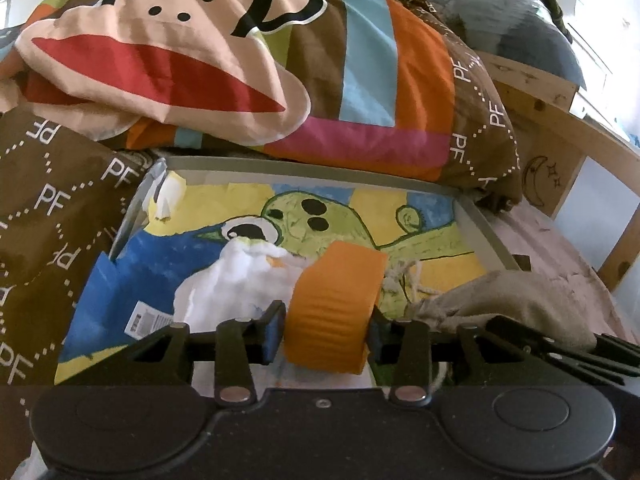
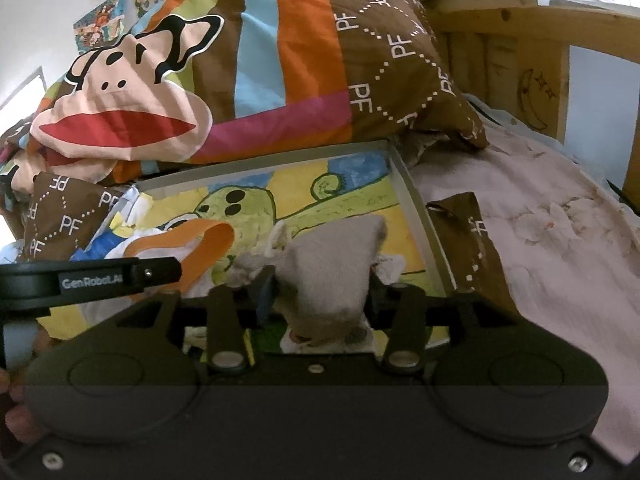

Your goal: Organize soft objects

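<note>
The left hand-held gripper (image 1: 322, 330) pinches a ribbed orange fabric band (image 1: 334, 308) over the shallow grey box with a painted lining (image 1: 486, 226). Only the right wrist view shows the right hand-held gripper (image 2: 320, 300) clamping a beige cloth pouch (image 2: 328, 264) above that box.

Your right gripper (image 2: 320, 294) is clamped on a grey pouch (image 2: 332, 264), a finger pressed into each side of it. The pouch sits over the near edge of a grey tray (image 2: 412, 196), which is lined with a drawing (image 2: 280, 200) of a green face on yellow and blue. To the left, your left gripper (image 2: 160, 270) reaches in from the edge and touches an orange band (image 2: 208, 246) that lies over something white (image 2: 172, 248). A monkey-print duvet (image 2: 240, 64) is heaped along the tray's far side. Just right of the tray lies a brown bag (image 2: 472, 244) on a pink sheet (image 2: 560, 240). A wooden bed frame (image 2: 532, 40) stands at the far right.
</note>
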`<state>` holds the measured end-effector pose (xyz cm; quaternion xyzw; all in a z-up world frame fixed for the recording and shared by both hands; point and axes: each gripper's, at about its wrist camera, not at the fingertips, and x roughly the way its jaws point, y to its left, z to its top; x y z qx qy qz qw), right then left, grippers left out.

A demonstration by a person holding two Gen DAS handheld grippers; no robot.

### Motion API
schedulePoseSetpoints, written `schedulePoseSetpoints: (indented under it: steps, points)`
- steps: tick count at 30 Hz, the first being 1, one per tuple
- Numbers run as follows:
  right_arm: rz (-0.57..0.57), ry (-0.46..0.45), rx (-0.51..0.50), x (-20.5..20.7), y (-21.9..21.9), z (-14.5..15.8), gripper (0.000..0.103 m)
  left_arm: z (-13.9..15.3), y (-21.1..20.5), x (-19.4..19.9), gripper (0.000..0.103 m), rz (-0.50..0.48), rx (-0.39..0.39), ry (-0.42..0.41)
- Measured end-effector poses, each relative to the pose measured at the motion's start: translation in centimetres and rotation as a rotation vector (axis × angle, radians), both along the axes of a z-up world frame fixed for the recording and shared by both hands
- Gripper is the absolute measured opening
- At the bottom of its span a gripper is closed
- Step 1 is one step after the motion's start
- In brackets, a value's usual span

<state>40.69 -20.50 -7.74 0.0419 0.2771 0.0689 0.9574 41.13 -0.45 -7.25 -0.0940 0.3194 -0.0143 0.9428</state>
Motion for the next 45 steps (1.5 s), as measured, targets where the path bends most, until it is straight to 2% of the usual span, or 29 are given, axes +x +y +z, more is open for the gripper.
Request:
schedulePoseSetpoints:
  steps: [3, 5, 9, 20, 24, 29, 34, 45]
  points:
    - [-0.011, -0.016, 0.0, -0.5, -0.4, 0.5, 0.052, 0.2, 0.1, -0.5, 0.05, 0.0, 0.003, 0.002]
    - [-0.015, -0.028, -0.005, -0.8, -0.6, 0.8, 0.064, 0.3, 0.1, -0.8, 0.053, -0.001, 0.005, 0.002]
    - [-0.019, -0.041, -0.01, -1.5, -1.1, 1.4, 0.074, 0.7, 0.3, -1.4, 0.055, 0.011, -0.01, -0.005]
    - [-0.009, -0.132, -0.013, -5.8, -2.0, 5.1, 0.102, 3.9, 1.4, -5.6, 0.073, 0.046, -0.028, -0.094]
    - [0.001, -0.175, 0.003, -8.0, -2.0, 6.9, 0.102, 5.4, 1.7, -8.2, 0.08, 0.06, -0.019, -0.136]
    - [-0.012, -0.169, 0.037, -11.6, -2.2, 7.9, 0.103, 7.3, 1.9, -12.4, 0.087, 0.073, 0.01, -0.186]
    - [0.002, -0.175, 0.026, -15.9, -1.7, 8.8, 0.103, 8.4, 2.4, -16.3, 0.094, 0.094, 0.014, -0.21]
    - [-0.006, -0.159, 0.04, -25.9, -1.4, 10.3, 0.103, 9.3, 2.5, -24.9, 0.098, 0.097, 0.058, -0.246]
